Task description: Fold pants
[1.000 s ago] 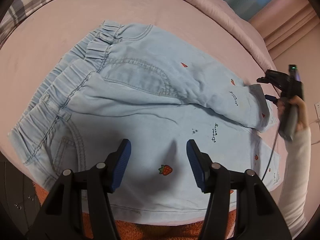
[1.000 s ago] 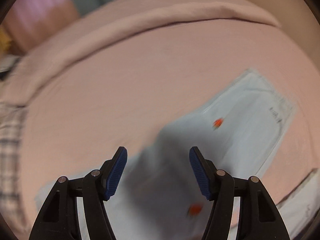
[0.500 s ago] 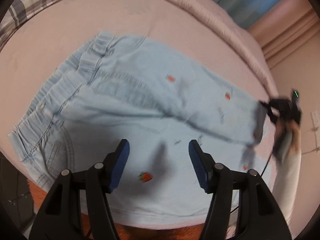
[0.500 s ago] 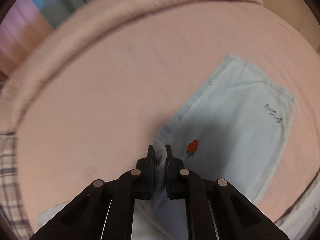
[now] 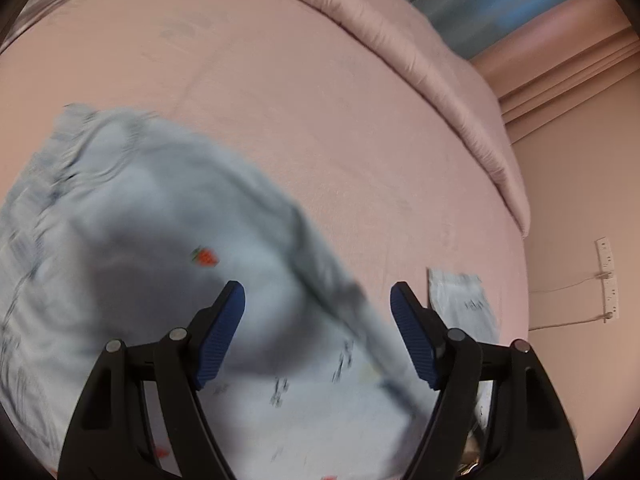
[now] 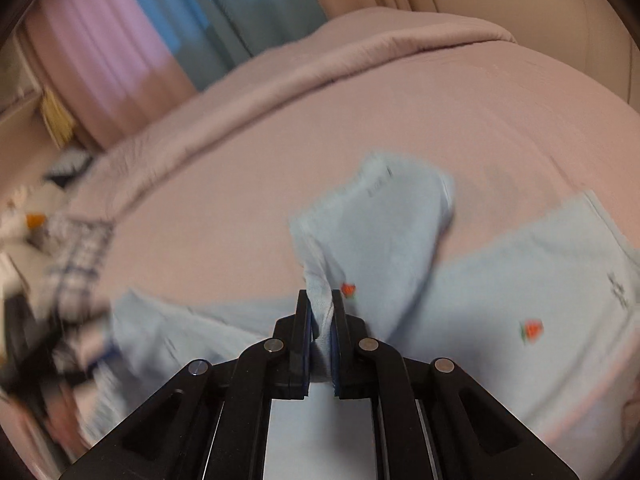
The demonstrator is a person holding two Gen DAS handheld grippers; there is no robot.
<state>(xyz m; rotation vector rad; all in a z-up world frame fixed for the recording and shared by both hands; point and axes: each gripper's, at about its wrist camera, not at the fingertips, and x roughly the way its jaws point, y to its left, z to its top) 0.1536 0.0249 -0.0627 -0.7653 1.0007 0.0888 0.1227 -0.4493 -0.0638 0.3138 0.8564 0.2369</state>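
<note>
Light blue pants (image 5: pixel 160 240) with small red strawberries lie on a pink bed. My left gripper (image 5: pixel 318 336) is open and empty, low over the pants, between the seat and a leg; the view is blurred. My right gripper (image 6: pixel 320 312) is shut on the hem end of one pant leg (image 6: pixel 376 216) and holds it lifted off the bed, the cuff drooping over. The other leg (image 6: pixel 520 304) lies flat to the right. A cuff (image 5: pixel 460 296) shows beside my left gripper's right finger.
The pink bed cover (image 5: pixel 320 120) has a raised rolled edge (image 5: pixel 440 80) at the far side. A plaid cloth (image 6: pixel 80 248) lies at the left. Curtains (image 6: pixel 160 32) hang behind. A wall socket with a cable (image 5: pixel 608 276) is at the right.
My right gripper closed on the pant leg hem and has lifted it off the bed. My left gripper has moved right and lower over the pants, still open.
</note>
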